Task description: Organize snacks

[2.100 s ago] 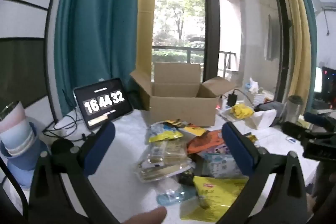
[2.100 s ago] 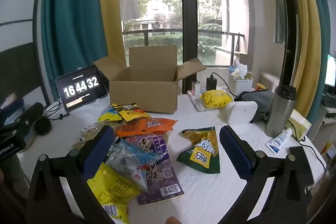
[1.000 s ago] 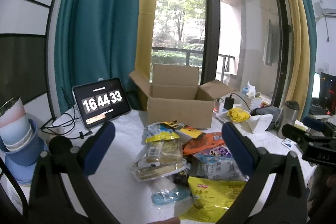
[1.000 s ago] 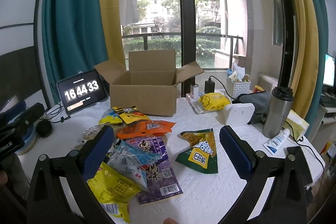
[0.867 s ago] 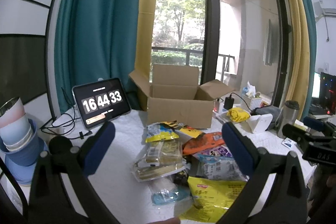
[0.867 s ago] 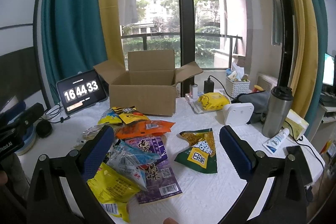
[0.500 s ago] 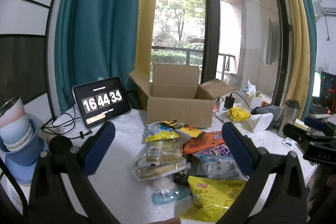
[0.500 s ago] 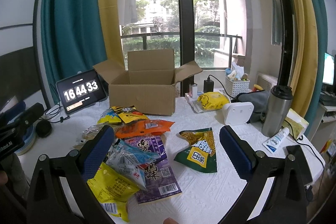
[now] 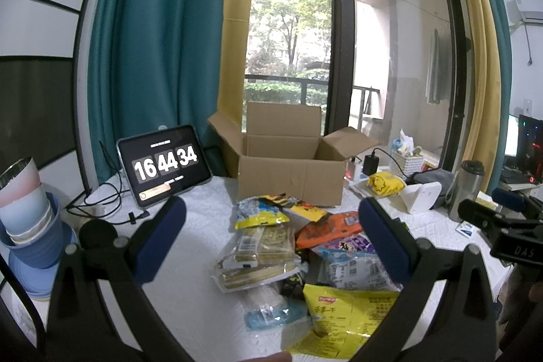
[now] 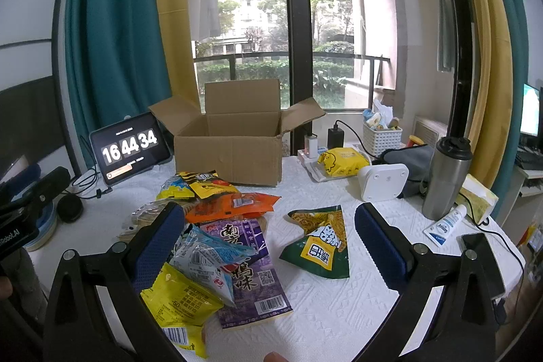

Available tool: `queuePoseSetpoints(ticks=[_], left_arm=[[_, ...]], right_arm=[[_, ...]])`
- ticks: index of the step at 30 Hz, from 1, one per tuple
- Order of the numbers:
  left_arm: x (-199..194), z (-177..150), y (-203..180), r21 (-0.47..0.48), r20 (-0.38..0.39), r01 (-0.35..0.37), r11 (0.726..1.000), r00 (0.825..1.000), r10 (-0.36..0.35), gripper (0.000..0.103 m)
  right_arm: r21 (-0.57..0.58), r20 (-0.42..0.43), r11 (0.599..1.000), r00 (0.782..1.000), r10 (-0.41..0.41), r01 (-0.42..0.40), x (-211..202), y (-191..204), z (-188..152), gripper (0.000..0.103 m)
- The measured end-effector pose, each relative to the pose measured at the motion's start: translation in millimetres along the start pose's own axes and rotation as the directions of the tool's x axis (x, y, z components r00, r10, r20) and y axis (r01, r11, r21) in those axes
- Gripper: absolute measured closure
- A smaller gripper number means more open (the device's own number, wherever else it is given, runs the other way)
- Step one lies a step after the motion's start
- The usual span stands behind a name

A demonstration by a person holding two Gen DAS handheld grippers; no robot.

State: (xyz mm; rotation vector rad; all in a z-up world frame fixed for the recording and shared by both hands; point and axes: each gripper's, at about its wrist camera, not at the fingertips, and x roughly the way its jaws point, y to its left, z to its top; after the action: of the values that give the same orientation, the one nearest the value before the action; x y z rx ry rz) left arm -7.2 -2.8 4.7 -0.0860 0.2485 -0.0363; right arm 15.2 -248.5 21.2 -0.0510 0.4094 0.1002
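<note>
An open cardboard box (image 9: 288, 178) (image 10: 230, 155) stands at the back of the white table. In front of it lies a pile of snack bags: a clear pack of biscuits (image 9: 261, 251), an orange bag (image 10: 234, 204), a purple bag (image 10: 251, 270), a yellow chip bag (image 9: 346, 318) (image 10: 180, 304) and a pale blue bag (image 10: 203, 255). A green bag (image 10: 320, 243) lies apart to the right. My left gripper (image 9: 271, 226) hovers open above the pile, holding nothing. My right gripper (image 10: 269, 226) is open too, above the purple and green bags.
A tablet clock (image 9: 166, 163) leans at the back left with cables beside it. Stacked cups and bowls (image 9: 27, 219) sit at the far left. To the right stand a steel flask (image 10: 444, 175), a white device (image 10: 383, 182), a basket (image 10: 381, 138), a tube (image 10: 444, 224) and a phone (image 10: 482, 256).
Both grippers stay open and have barely moved; the left view rose slightly early on. Only the clock has ticked from 16:44:32 to 16:44:34.
</note>
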Motion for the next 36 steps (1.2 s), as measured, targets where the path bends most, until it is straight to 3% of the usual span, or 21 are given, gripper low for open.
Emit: queuePoseSetpoints(ticks=[25,31,36], left_arm=[[7.4,-6.2,-9.4,0.024,-0.045,0.016,1.000,0.999,-0.015,0.000],[23.4,-22.2,-19.6,0.047,-0.128,0.057,0.997,0.990,-0.051,0.000],[43.9,-41.7,-33.1,0.060,-0.244,0.113,0.992,0.965,-0.096,0.000]], right_arm=[[0.013,-0.012,1.000,1.000,0.001,-0.001,1.9,-2.3,-5.0,0.000],[0.041,-0.047,0.999,0.999,-0.002,0.004,12.4,-8.2,-13.9,0.000],[0.056,-0.099,0.998,0.995,-0.010,0.016,27.6,-15.1,-25.4,0.000]])
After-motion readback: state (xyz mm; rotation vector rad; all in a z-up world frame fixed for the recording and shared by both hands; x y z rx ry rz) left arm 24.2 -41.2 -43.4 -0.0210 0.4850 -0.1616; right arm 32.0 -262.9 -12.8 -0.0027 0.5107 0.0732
